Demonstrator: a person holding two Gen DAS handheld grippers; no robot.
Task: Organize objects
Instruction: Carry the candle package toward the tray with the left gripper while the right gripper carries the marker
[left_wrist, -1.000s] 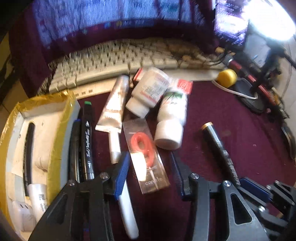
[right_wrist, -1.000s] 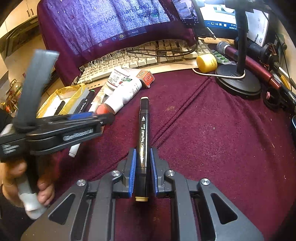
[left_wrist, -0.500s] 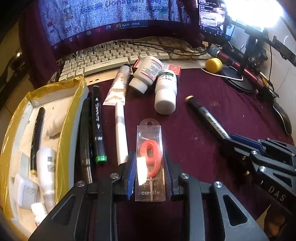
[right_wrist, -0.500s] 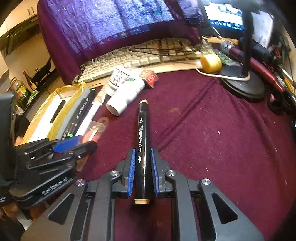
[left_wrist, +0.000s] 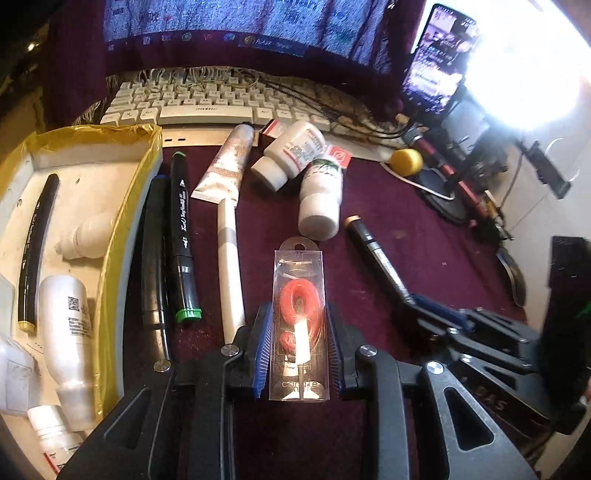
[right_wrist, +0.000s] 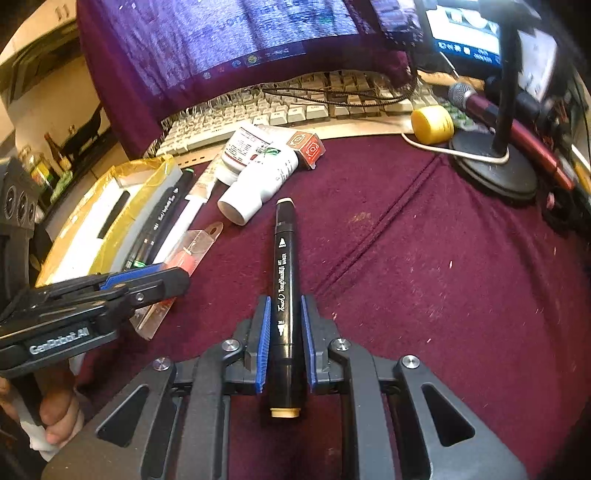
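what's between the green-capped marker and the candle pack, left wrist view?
One white pen, lying lengthwise on the cloth between the green-capped marker and the candle pack. Left wrist view shows it best; otherwise bare cloth.

both wrist views close, forward; share marker (left_wrist: 376, 254).

We see a maroon cloth table cover (right_wrist: 424, 258), matt and napped, flecked with lint; a clear glossy plastic candle pack (left_wrist: 300, 321) holding a waxy red numeral; a black smooth plastic marker (right_wrist: 284, 295) with a satin sheen; glossy white plastic bottles (left_wrist: 319, 195); a box (left_wrist: 122, 229) edged in shiny, wrinkled yellow tape; blue ribbed pads (right_wrist: 261, 347) on matt black plastic gripper frames.
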